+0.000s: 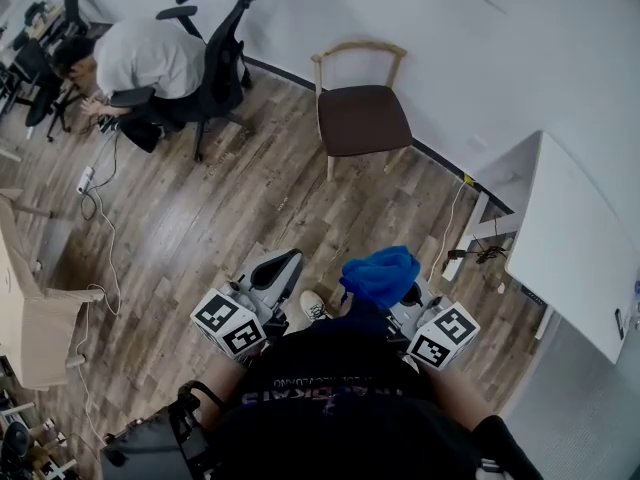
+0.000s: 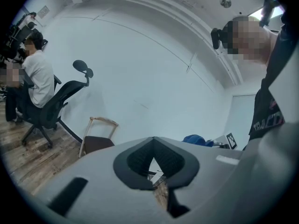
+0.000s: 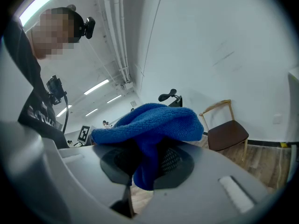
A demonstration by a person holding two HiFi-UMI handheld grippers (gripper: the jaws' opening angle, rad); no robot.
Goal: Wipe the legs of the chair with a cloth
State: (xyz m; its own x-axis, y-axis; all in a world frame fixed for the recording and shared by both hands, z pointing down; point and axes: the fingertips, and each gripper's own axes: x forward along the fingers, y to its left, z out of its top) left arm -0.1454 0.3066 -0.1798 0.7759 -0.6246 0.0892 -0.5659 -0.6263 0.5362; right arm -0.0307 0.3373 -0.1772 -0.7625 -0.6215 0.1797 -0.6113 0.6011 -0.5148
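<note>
Chair (image 1: 360, 118) — pale wooden frame, dark seat — stands at the far edge of the wood floor (image 1: 250, 208) against the white wall, well apart from both grippers. The blue cloth (image 3: 149, 125) is pinched in the right gripper (image 3: 149, 164), bunched over its jaws. The left gripper (image 2: 154, 167) has its jaws pressed together on nothing. At the floor's far left corner a person sits in a black office chair (image 1: 215, 58); a white table (image 1: 570, 238) stands at its right edge.
</note>
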